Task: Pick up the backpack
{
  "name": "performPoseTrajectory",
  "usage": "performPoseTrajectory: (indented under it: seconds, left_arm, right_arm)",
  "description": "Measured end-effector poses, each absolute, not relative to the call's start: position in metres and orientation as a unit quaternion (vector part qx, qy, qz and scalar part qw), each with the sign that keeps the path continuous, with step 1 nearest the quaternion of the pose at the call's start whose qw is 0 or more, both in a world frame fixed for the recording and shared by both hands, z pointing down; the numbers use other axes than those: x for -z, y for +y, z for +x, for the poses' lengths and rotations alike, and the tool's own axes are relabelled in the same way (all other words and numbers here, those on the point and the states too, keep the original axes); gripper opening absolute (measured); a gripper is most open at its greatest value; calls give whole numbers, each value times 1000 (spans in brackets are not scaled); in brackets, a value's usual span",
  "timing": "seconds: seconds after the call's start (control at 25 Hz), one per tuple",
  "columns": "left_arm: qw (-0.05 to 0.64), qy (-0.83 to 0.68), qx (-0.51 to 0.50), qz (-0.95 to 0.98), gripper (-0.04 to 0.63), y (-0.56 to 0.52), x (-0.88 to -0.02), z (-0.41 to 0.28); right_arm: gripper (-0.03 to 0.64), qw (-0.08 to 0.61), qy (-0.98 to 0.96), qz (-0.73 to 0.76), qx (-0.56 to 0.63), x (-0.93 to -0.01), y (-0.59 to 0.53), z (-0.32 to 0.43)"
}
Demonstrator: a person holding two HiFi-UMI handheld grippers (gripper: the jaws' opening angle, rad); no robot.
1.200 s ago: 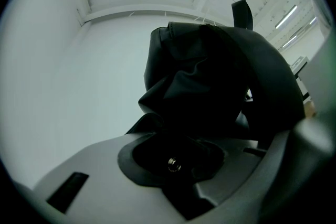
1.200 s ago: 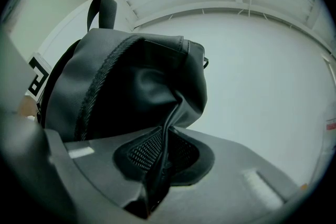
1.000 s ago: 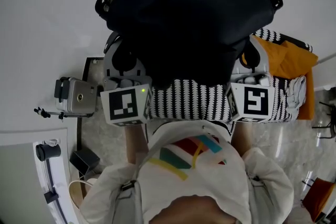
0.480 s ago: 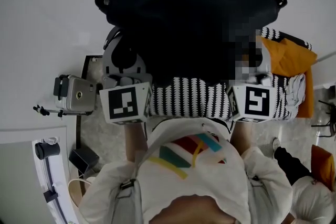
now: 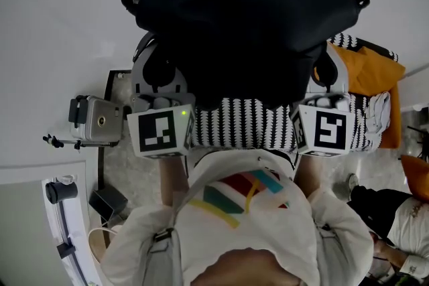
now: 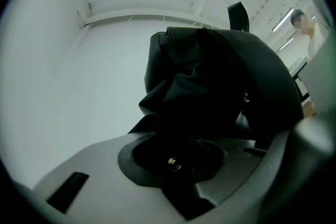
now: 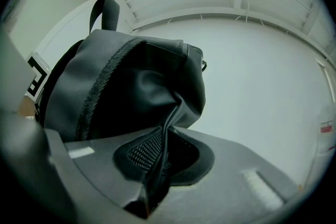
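A black backpack [image 5: 241,23] hangs in front of me, held up by both grippers against a white wall. My left gripper [image 5: 163,67] is shut on a fold of its dark fabric, which fills the gap between the jaws in the left gripper view [image 6: 178,165]. My right gripper [image 5: 326,74] is shut on a pinched seam at the other side; the right gripper view shows that fold [image 7: 157,165] squeezed between the mesh pads. The backpack [image 6: 220,86] bulges above the left jaws. In the right gripper view the backpack [image 7: 126,97] sags with a strap on top. Both sets of fingertips are hidden under the bag in the head view.
Below the bag lies a black-and-white patterned cloth [image 5: 234,127] with an orange cloth [image 5: 365,74] at its right. A silver device [image 5: 94,120] sits at the left, beside a small stand [image 5: 60,194]. Another person [image 5: 395,231] crouches at the lower right.
The backpack and both grippers have barely moved. At the lower right a person has come further into view.
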State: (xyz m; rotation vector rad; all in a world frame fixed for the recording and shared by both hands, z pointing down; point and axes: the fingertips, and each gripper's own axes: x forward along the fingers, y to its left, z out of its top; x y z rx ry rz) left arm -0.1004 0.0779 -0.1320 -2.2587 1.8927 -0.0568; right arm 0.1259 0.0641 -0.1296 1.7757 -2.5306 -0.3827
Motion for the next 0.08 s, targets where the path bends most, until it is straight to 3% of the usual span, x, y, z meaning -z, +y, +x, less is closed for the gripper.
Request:
performPoseTrajectory:
  seconds: [0.08]
  left_arm:
    - [96,641,14,-761,75,76,132,-102]
  right_arm:
    - [38,16,-812,571,123,129,63,126]
